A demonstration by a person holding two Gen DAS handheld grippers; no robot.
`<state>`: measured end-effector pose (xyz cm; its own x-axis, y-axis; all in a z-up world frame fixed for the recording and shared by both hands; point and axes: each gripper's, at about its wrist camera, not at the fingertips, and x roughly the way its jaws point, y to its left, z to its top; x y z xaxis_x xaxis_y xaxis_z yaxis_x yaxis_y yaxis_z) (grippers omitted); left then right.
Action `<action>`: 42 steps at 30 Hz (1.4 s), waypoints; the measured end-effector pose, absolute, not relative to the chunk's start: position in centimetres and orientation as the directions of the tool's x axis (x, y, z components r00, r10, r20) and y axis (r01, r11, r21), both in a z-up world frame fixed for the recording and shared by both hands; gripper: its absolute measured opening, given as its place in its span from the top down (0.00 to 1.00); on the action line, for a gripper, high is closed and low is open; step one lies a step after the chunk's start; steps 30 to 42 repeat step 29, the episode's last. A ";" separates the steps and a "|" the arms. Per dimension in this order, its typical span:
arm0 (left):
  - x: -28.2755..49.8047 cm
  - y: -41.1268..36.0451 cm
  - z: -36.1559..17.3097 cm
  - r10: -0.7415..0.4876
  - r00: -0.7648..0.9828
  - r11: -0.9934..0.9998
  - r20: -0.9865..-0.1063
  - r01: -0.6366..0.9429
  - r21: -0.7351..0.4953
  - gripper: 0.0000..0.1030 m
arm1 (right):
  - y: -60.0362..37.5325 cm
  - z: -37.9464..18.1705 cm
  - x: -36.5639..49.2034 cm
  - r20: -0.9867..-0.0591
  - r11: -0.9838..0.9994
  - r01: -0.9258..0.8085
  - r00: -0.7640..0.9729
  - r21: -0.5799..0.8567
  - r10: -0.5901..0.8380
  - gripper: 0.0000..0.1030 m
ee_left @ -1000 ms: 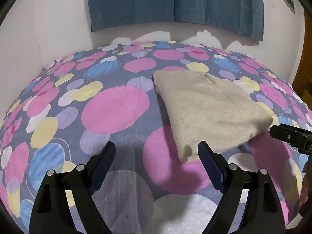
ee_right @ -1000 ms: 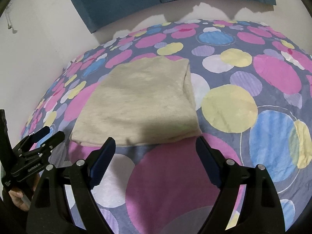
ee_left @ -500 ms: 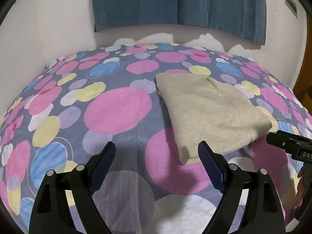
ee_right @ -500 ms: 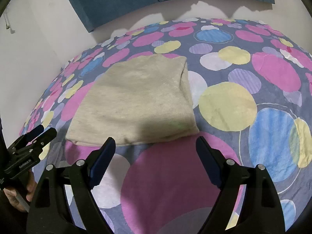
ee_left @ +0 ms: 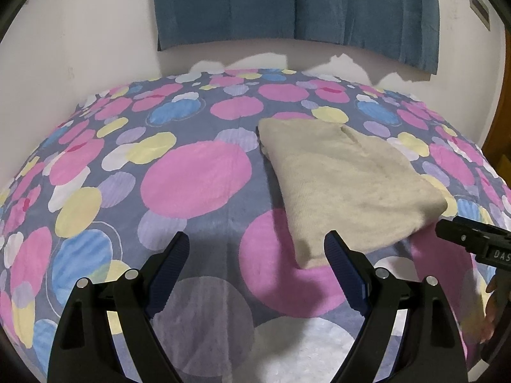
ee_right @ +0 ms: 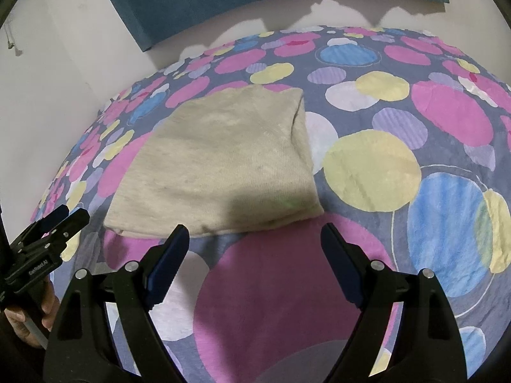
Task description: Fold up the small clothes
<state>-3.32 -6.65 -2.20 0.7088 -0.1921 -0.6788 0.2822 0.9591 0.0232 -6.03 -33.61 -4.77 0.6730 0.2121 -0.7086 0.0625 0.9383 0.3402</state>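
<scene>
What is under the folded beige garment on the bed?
The beige garment lies flat on the polka-dot bedspread, which shows all around it. Whatever lies beneath the folded layers is covered and cannot be seen.

The folded garment (ee_left: 345, 185) is plain beige, like sand, with no picture on it. It shows some faint darker smudges.

The bedsheet (ee_left: 191, 175) is grey-blue and covered with round spots. The spots are pink, pale yellow, light blue, soft purple and white. Some spots are big and some are small. Some purple and blue spots have thin stripes in them.

The curtain (ee_left: 287, 6) is dark teal blue, all one colour.

The wall (ee_left: 80, 48) is white.

The left hand-held gripper (ee_left: 255, 268) is black with dark blue pads. The right hand-held gripper (ee_right: 254, 265) is black with dark blue pads too.
</scene>
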 end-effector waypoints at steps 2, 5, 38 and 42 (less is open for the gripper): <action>-3.4 -6.7 -2.2 -0.189 0.711 0.958 -0.677 0.285 0.032 0.17 | -33.6 -4.8 -6.1 -0.709 0.938 0.062 0.672 0.342 0.214 0.18; -3.3 -7.0 -2.2 -0.164 0.712 0.960 -0.683 0.274 0.055 0.17 | -33.5 -4.9 -6.0 -0.710 0.938 0.061 0.671 0.341 0.215 0.18; -1.1 -4.6 -3.8 -0.075 0.660 0.981 -0.747 0.182 0.062 0.16 | -34.0 -5.1 -5.6 -0.712 0.935 0.047 0.662 0.353 0.236 0.18; -1.1 -4.6 -3.8 -0.075 0.660 0.981 -0.747 0.182 0.062 0.16 | -34.0 -5.1 -5.6 -0.712 0.935 0.047 0.662 0.353 0.236 0.18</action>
